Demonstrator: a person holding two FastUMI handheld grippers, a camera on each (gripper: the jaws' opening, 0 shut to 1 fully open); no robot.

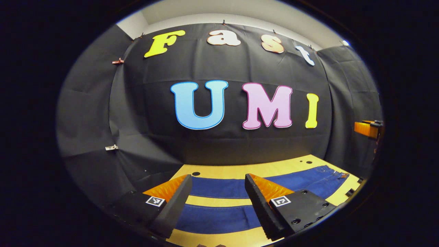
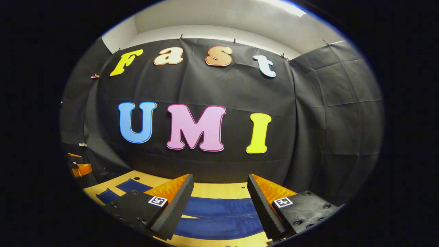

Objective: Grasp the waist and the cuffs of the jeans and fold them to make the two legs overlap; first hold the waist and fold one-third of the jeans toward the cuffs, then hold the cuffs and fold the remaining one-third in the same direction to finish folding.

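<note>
Blue jeans [image 1: 219, 188] lie flat on the wooden table [image 1: 240, 169], the two legs apart with a strip of table between them. The waist end [image 1: 331, 175] lies to the right in the left gripper view. My left gripper [image 1: 217, 179] hovers open above the legs and holds nothing. In the right gripper view the jeans [image 2: 219, 210] spread under my right gripper [image 2: 220, 178], which is open and empty above the wider part. Both legs [image 2: 128, 185] run off to the left there.
The black cloth wall stands close behind the table's far edge [image 2: 219, 188]. The table has small round holes [image 1: 196, 174]. The right gripper [image 1: 367, 128] appears at the right edge of the left gripper view, and the left gripper [image 2: 78, 167] at the left edge of the right gripper view.
</note>
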